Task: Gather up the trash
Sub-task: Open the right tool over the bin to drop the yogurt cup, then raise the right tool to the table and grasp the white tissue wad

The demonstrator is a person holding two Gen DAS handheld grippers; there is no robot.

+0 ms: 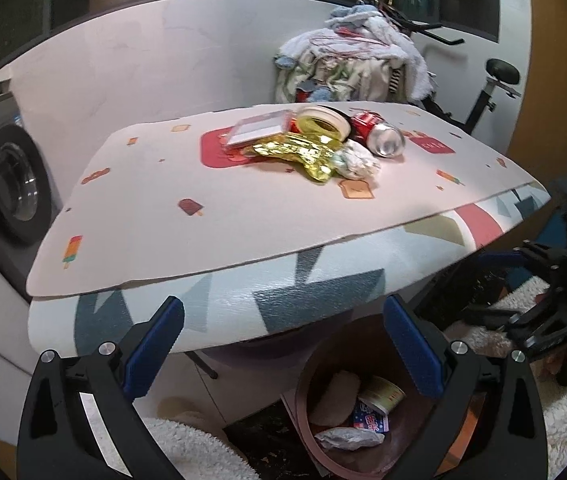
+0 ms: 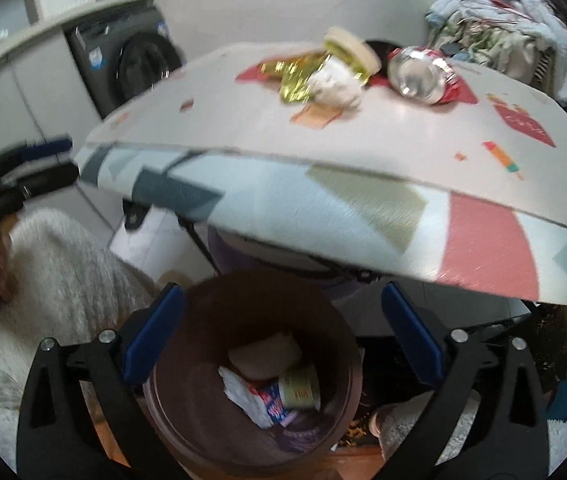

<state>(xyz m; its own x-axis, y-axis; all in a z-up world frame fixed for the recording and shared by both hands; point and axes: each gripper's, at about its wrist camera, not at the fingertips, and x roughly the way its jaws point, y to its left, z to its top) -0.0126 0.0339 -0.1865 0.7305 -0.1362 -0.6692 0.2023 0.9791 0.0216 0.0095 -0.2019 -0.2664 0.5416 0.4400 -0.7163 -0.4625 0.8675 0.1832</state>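
Both tongs stand wide and empty. The right tongs [image 2: 281, 336] hang over the bin [image 2: 171, 412], which sits on the floor below the worktop's [image 1: 203, 240] near edge, handy for dropping. The left tongs [image 1: 283, 344] face the worktop. In the bin: a cup [image 2: 299, 390], a printed wrapper [image 2: 273, 404], crumpled paper [image 2: 239, 394], and possibly a pale lump. Remaining trash is clustered toward the far edge: can [image 1: 379, 134], gold wrapper [image 1: 303, 156], tissue [image 1: 357, 162], tape roll [image 1: 323, 120], flat box [image 1: 259, 130].
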